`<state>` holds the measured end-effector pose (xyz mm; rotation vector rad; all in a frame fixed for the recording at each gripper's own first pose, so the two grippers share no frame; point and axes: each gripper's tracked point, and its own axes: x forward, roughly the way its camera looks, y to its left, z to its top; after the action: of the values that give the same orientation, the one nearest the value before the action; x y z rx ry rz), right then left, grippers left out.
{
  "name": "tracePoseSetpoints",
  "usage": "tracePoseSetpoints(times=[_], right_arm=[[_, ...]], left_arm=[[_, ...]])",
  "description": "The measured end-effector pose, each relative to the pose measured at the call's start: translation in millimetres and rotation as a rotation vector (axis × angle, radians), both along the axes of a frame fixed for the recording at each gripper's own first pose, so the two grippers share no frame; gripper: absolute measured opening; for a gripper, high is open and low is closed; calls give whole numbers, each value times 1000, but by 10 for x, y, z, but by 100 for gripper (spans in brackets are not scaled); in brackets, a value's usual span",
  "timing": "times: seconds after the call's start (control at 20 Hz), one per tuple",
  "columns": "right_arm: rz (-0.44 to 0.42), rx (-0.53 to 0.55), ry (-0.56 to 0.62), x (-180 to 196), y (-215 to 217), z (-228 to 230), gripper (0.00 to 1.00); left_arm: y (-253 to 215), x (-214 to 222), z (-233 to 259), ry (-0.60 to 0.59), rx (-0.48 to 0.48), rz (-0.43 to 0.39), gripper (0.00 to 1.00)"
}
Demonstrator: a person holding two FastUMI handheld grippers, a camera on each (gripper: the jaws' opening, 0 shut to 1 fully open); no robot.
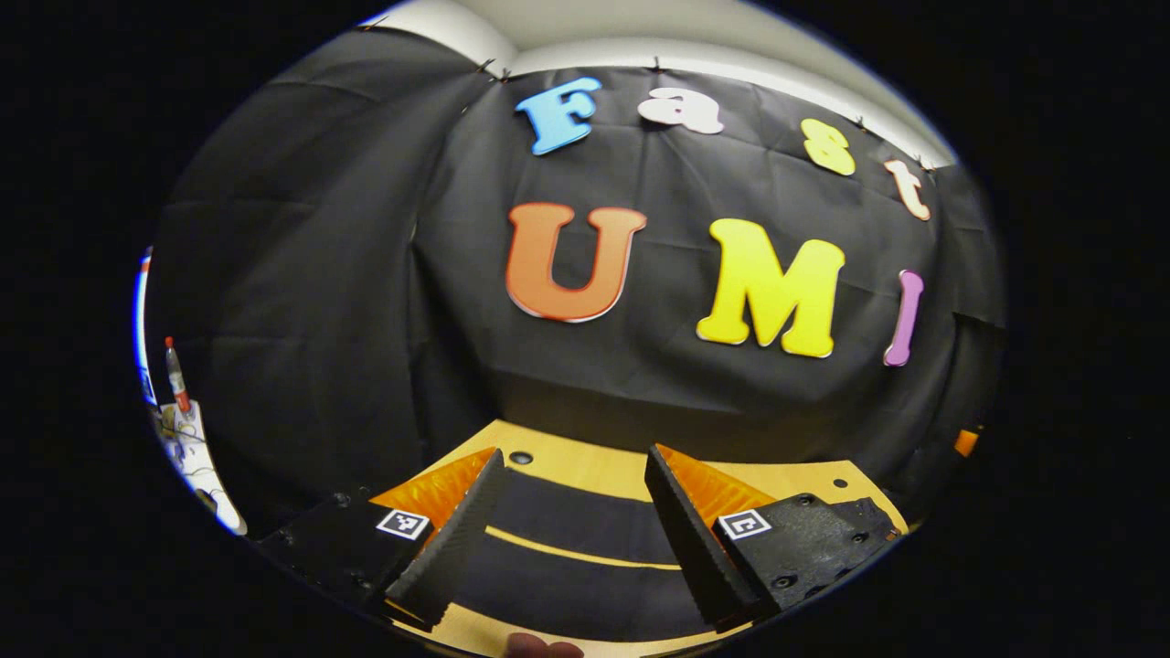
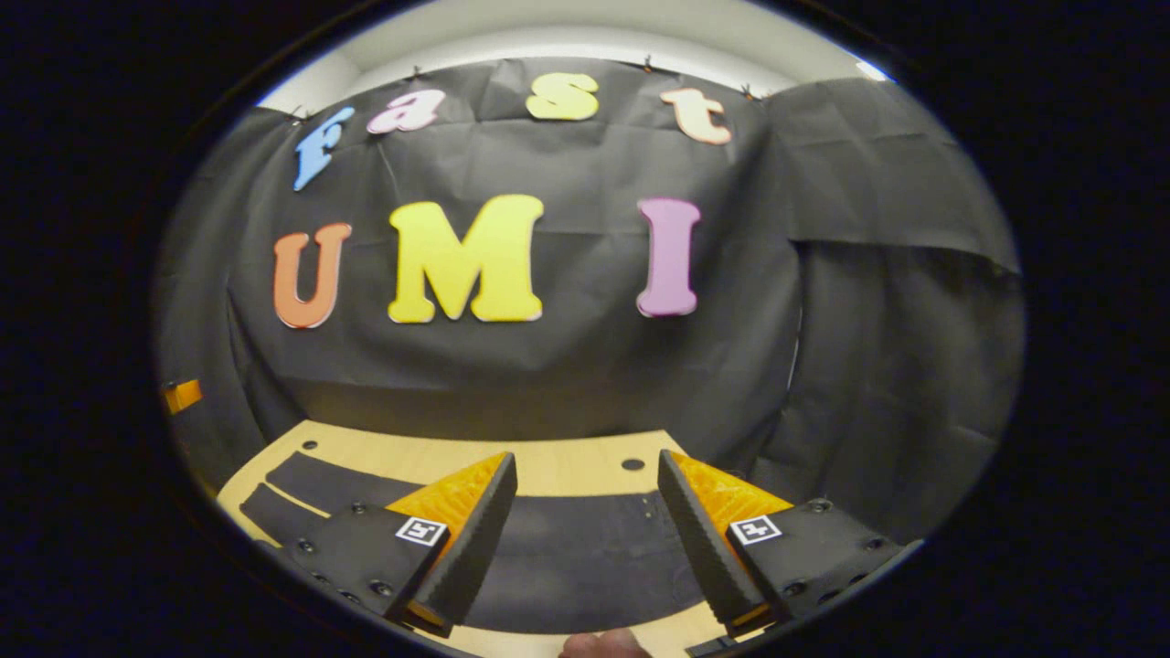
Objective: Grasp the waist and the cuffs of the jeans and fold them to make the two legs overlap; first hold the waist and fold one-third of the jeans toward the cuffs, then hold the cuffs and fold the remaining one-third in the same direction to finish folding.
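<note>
The jeans (image 1: pixel 585 539) lie flat and dark on the table (image 1: pixel 585 466), low enough for a gripper to pass over them. A bare strip of table runs behind them up to the booth wall (image 2: pixel 567 366), which closes off the far side. Bare wood also shows along the near edge (image 2: pixel 512 640). Both pairs of jaws stand apart above the cloth, with nothing between them.

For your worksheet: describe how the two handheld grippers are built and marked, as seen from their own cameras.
Each gripper, left and right, has two wedge-shaped fingers with ribbed inner faces. The fingers sit on black bolted blocks, each carrying a small square black-and-white marker. No cables or sleeves can be seen.
</note>
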<state>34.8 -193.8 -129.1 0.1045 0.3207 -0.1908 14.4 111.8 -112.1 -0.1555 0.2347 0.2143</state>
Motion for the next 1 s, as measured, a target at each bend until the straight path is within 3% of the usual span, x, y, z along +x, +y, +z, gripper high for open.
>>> tracePoseSetpoints(times=[0.2,0.35,0.45,0.5,0.55,0.65,0.7,0.75,0.8,1.0], right_arm=[[-139,93,95,58,-637,-528,94],[-209,141,139,5,-910,-741,98],[-211,116,179,-92,-1037,-901,99],[-205,99,205,-134,-1097,-989,94],[-204,96,234,-180,-1156,-1073,99],[-198,114,293,-266,-1237,-1244,99],[-194,118,319,-316,-1257,-1333,94],[-192,122,350,-356,-1270,-1425,99],[-191,136,378,-395,-1280,-1513,94],[-241,238,449,-452,-1291,-1815,99]], left_arm=[[501,-140,-409,90,-80,123,99],[705,-279,-638,148,-101,175,99],[709,-336,-825,192,-121,154,99],[720,-357,-938,220,-137,144,99],[727,-378,-1051,244,-165,141,99],[706,-434,-1344,296,-272,155,99],[674,-474,-1482,325,-342,169,99],[650,-494,-1605,344,-413,182,99],[639,-507,-1689,354,-473,210,99],[769,-588,-2064,373,-700,349,99]])
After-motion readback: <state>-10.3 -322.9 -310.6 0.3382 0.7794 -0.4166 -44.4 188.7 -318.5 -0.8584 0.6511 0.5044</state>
